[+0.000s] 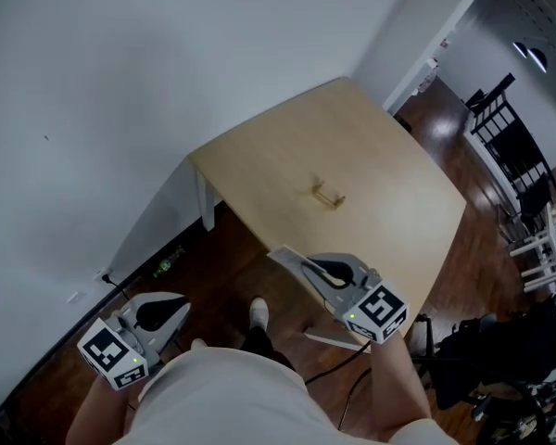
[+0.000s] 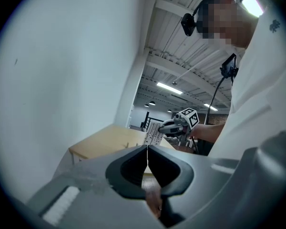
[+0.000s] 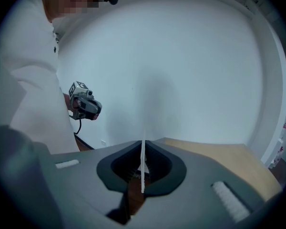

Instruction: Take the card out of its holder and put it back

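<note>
The desk (image 1: pixel 389 165) is the biggest thing I have to work with: a pale wood top set against the white wall, bare apart from the holder. My left gripper (image 1: pixel 171 315) hangs low beside the person's hip, well clear of the desk's left corner. Its tongs are pressed together with nothing between them. My right gripper (image 1: pixel 317 269) sits over the desk's near edge, its tongs pinching the card.

The card holder (image 1: pixel 329 195) is a small wooden stand near the middle of the desk top, well apart from both grippers, and it looks empty from here.

The card (image 1: pixel 285 256) is out of the holder and in the air at the near edge. It juts past the right tongs toward the desk's left corner, so I judge its long axis runs on from the jaws. In the right gripper view it shows edge-on, a thin white line standing upright between the pads.

I expect it to weigh almost nothing and to be stiff enough to keep flat, though thin enough to bow if its edge catches. It looks smooth, so it may slide in the pads. I'd keep the pinch on one end, leaving the free end bare for the slot.
</note>
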Available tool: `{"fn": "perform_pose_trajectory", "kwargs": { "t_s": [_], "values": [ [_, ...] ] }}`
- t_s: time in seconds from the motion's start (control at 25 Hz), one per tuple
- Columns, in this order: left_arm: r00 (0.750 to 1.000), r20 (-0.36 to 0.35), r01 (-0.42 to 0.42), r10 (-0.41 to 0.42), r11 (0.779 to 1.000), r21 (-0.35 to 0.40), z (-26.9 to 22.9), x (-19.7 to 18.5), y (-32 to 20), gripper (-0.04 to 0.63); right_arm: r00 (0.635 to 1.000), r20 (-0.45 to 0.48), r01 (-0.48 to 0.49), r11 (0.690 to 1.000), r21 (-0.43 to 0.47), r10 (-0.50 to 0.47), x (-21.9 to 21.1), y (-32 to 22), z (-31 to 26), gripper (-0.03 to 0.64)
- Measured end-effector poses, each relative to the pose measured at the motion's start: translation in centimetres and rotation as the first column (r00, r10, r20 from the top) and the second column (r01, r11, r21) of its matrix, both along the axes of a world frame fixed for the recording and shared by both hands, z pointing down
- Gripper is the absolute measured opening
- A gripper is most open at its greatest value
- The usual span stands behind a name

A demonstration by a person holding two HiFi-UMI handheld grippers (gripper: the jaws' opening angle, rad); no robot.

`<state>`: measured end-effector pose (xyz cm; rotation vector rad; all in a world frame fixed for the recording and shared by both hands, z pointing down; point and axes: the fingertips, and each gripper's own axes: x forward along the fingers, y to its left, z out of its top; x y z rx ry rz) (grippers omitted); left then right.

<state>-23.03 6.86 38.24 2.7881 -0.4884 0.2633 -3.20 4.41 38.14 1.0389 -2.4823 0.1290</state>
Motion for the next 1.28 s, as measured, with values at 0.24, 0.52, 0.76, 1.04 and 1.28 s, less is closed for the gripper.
{"fn": "perform_pose_trajectory", "kwargs": {
  "t_s": [0.24, 0.52, 0.76, 1.04, 1.28],
  "values": [
    [0.999, 0.018, -0.035, 0.035, 0.999, 0.011, 0.8, -2.5, 2.6, 0.006, 1.0, 0.006, 0.003, 1.0, 0.002, -0.003, -3.6, 3.9, -0.3, 0.021],
    [0.999, -0.004, -0.039, 0.039, 0.999, -0.012, 1.1, -3.1, 3.3, 0.02, 1.0, 0.008, -0.02, 1.0, -0.005, 0.02, -3.2, 4.4, -0.2, 0.021],
    [1.0, 0.001, -0.018, 0.018, 1.0, -0.017, 0.9, -1.5, 1.6, 0.02, 0.999, 0.009, -0.035, 0.999, 0.015, 0.035, 0.6, 1.6, -0.8, 0.021],
    [1.0, -0.007, 0.013, -0.013, 1.0, 0.002, 0.2, 3.2, -2.7, 0.02, 0.999, -0.007, -0.041, 0.999, 0.022, 0.041, 7.1, -4.3, -0.3, 0.02],
    [1.0, 0.003, 0.026, -0.026, 1.0, 0.013, -0.1, 8.1, -5.5, 0.019, 0.997, -0.007, -0.074, 0.997, 0.037, 0.075, 14.0, -9.2, 0.4, 0.02]
  ]
}}
